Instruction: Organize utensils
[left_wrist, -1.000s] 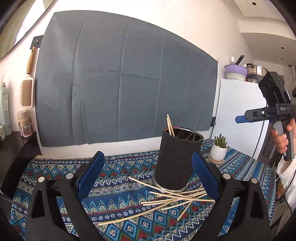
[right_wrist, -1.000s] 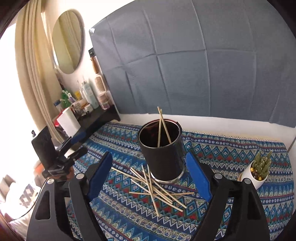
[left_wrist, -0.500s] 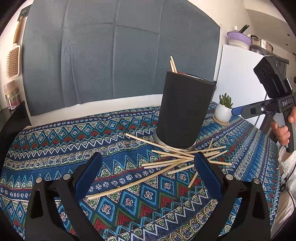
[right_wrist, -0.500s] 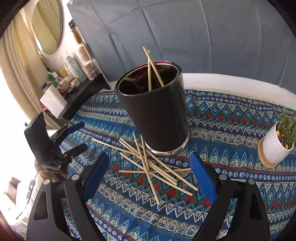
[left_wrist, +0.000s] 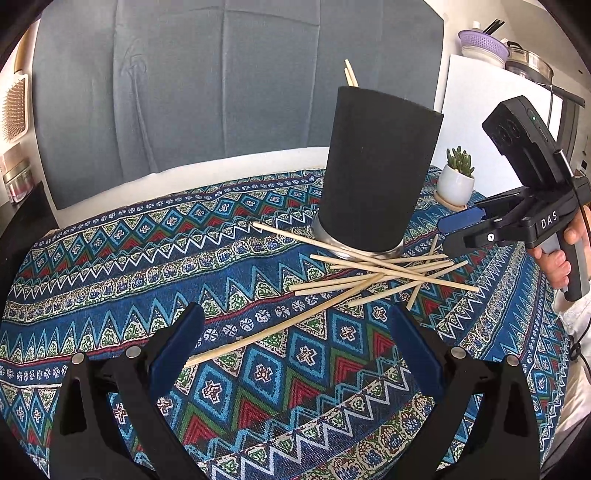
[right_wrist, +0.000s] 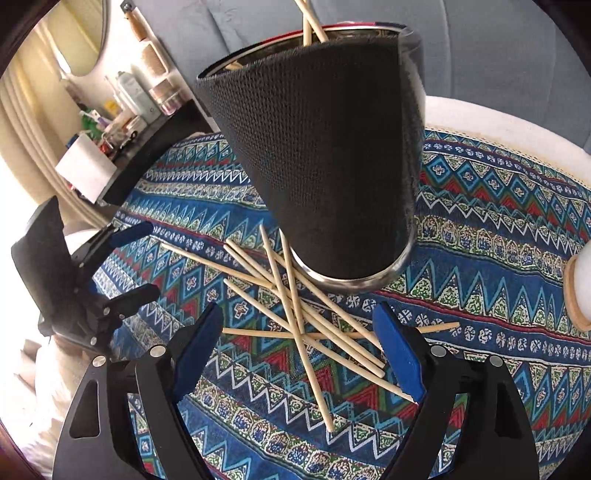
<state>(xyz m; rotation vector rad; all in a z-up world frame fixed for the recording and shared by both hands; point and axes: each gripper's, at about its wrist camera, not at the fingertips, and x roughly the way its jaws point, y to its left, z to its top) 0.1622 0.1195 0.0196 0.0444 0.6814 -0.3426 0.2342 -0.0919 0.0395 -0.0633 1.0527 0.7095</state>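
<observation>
Since the earlier frames both grippers have been lowered toward the black cup (left_wrist: 376, 173), which is now seen much larger and closer in the right wrist view, while the scattered sticks are left where they were.

The patterned blue tablecloth (left_wrist: 110, 266) is spread under everything, and the black cup is stood upright on it. A grey cloth backdrop (left_wrist: 184, 81) is hung on the wall behind the cup. Two wooden sticks (left_wrist: 350, 74) are held inside the cup, their tips raised above its rim.

The left gripper (left_wrist: 295, 345) is held in front of the cup, its blue pads spread wide with nothing pinched; one long stick is seen ending near its left pad. The right gripper (right_wrist: 297, 347) is held just in front of the cup's base, its jaws closing yet wide apart, with the pile between them and no pad seen pressing on a stick.

The loose wooden sticks (right_wrist: 295, 314) are lain crossed in a pile against the foot of the cup, several touching its metal base. A small potted succulent (left_wrist: 456, 177) is placed to the right of the cup.
</observation>
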